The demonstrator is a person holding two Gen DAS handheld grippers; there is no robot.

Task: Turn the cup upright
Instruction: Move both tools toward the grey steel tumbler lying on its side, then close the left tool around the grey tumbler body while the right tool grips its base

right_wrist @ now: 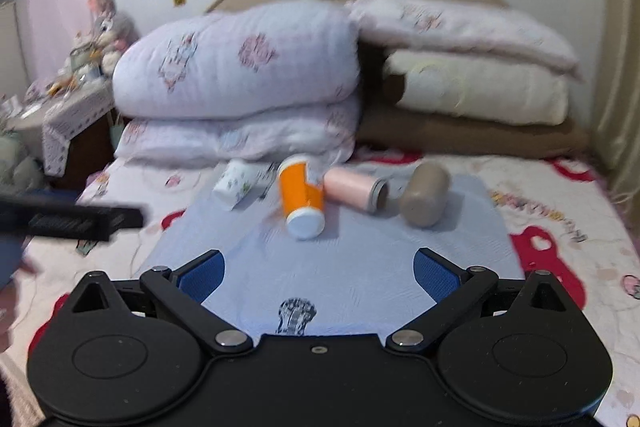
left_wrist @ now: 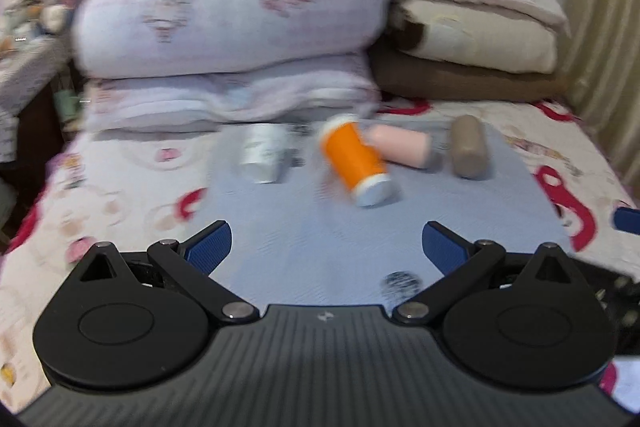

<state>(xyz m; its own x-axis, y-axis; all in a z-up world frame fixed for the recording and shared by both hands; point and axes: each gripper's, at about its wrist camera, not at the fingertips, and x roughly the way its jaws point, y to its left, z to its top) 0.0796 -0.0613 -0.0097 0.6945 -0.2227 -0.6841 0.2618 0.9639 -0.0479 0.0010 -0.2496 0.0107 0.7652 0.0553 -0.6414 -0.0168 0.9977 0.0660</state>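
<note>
Several cups lie on their sides in a row on a light blue mat on the bed: a white patterned cup, an orange cup, a pink cup and a taupe cup. My left gripper is open and empty, short of the cups. My right gripper is open and empty, also short of them. A blue fingertip of the right gripper shows at the right edge of the left wrist view.
Folded quilts and pillows are stacked behind the cups against the headboard. A cluttered bedside table stands at the left. The left gripper's black body juts in from the left. A curtain hangs at the right.
</note>
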